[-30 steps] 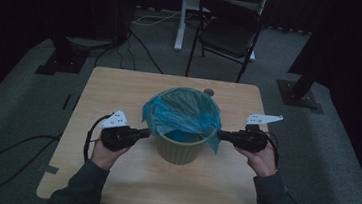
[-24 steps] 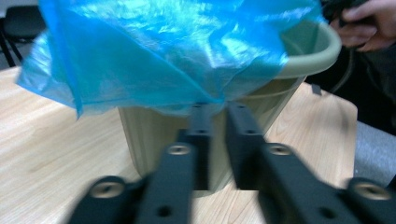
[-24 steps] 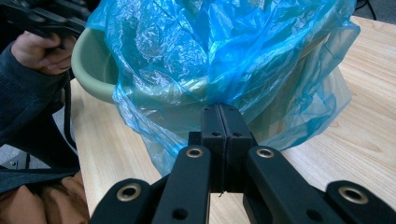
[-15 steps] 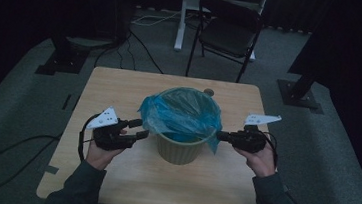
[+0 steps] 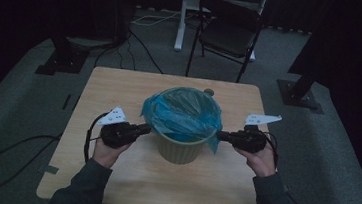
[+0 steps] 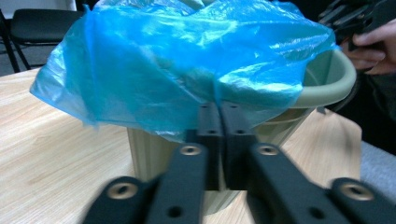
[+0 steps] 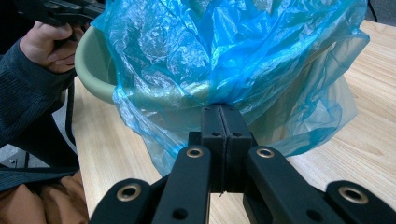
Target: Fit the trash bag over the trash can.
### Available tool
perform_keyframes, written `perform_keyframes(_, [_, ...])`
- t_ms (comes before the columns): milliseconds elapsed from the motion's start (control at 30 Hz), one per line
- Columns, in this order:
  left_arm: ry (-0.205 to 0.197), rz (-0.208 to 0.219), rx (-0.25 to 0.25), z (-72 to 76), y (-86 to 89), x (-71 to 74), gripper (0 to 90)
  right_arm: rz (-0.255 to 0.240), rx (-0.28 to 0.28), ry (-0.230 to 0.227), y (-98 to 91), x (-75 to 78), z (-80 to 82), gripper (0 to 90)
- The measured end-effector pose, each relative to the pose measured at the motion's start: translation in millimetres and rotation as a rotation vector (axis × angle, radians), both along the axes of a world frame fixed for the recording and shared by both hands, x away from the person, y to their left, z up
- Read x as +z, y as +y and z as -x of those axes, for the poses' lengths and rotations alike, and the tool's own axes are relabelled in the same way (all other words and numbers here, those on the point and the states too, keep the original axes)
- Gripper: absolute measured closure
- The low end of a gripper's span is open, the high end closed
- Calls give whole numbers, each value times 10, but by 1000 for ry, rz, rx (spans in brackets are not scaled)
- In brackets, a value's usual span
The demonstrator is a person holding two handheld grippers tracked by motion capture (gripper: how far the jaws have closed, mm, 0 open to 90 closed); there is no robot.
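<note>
High view showed the blue bag draped loosely over the rim of the green bin, which stood in the middle of the table. The left hand-held gripper met the bag's left edge; its jaws, which half a second earlier had stood apart and clear of the plastic, had just been closing and were now pressed together with a fold of the bag pinched between them. The right hand-held gripper was likewise clamped on the bag's right edge, unmoved from a second ago. With both sides now held, the liner looked ready to be stretched down over the rim, though it was not yet fitted.

Left gripper view gave what the overhead camera could not: the film caught at the jaw tips, and the bag hanging short of the bin's wall there. Right gripper view showed the plastic trailing much lower on that side, almost to the table.

A black chair stood beyond the table.
</note>
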State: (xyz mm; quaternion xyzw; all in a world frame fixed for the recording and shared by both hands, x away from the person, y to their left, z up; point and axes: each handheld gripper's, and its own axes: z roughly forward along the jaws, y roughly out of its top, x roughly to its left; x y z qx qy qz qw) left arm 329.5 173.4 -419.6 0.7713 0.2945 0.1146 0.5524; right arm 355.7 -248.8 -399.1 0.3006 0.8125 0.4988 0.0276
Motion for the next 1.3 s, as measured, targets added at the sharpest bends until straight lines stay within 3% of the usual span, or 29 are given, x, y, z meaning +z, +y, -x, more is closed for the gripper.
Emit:
perform_keyframes(233, [-9,-38,-13,31,-24,-25,900,2,3,-1,-3,-4,7,900])
perform_keyframes(300, [10,-73,-30,63,-53,-107,900,3,9,0,2,-12,25,900])
perform_keyframes(367, [16,-81,-33,73,-61,-131,900,6,13,3,9,-20,41,900])
perform_keyframes(400, [38,-100,-47,94,-86,-216,900,10,21,6,17,-32,54,900])
perform_keyframes(500, [50,-108,-58,105,-110,-257,900,21,38,11,46,-57,80,900])
perform_keyframes(700, [88,-178,-89,123,-195,-406,900,33,76,26,118,-115,134,900])
perform_keyframes(833, [109,-189,-87,104,-204,-457,900,39,90,29,141,-139,146,900])
perform_keyframes(1100, [155,-251,-107,89,-287,-570,900,84,46,69,87,-258,77,900])
perform_keyframes(1300, [175,-253,-93,62,-266,-597,900,150,1,95,69,-310,38,900])
